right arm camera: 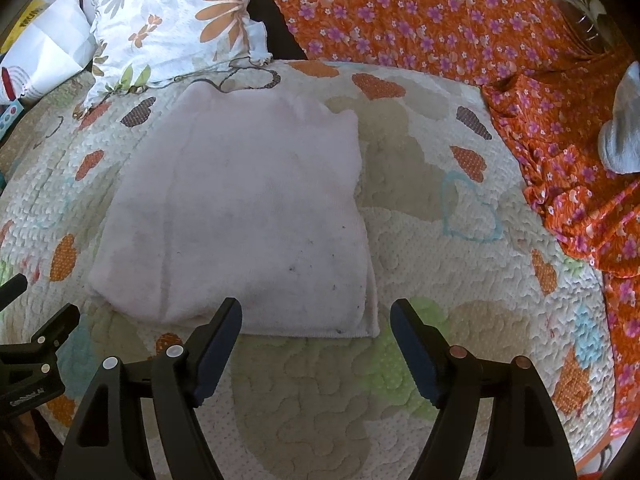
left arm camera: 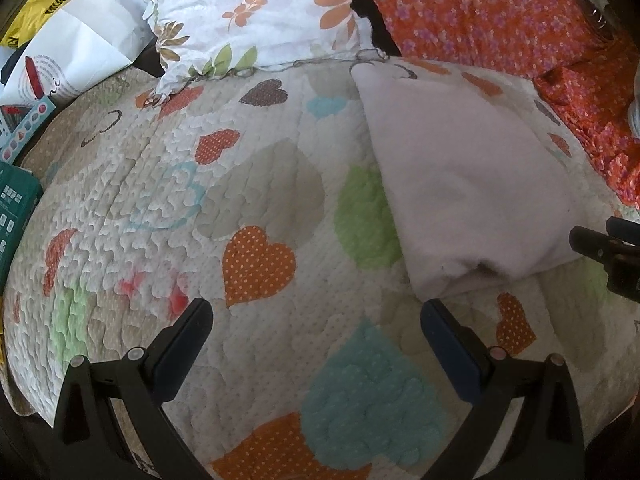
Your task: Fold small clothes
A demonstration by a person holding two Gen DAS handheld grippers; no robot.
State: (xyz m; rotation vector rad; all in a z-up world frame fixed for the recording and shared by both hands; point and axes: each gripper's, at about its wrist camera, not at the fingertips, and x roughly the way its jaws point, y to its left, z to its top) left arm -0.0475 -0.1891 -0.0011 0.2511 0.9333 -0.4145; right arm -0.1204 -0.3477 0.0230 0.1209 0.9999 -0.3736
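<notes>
Quilted cotton printed with orange, green and teal hearts covers the whole work surface: a quilt (left arm camera: 256,184) spread flat. At its far left edge lie a teal box (left arm camera: 16,204), a strip of patterned card and a crumpled white paper bag (left arm camera: 80,40) with a yellow one behind it. Next along, a white floral pillow (left arm camera: 256,16) rests on the quilt's back edge. The left gripper (left arm camera: 316,316) hangs over bare quilt with its jaws spread wide and nothing between them; its right finger tip sits just beside the near corner of the garment. The folded pale pink garment (right arm camera: 240,216) lies flat in the middle of the quilt, a rough rectangle with a thinner layer showing along its near and right edges. The right gripper (right arm camera: 316,316) stands over the garment's near right corner, jaws wide apart, pinching nothing; its left finger overlaps the near hem in the right wrist view. Further right, an orange floral cloth (right arm camera: 460,20) drapes along the back and right side, and a grey sock-like item (right arm camera: 624,128) rests on it.
</notes>
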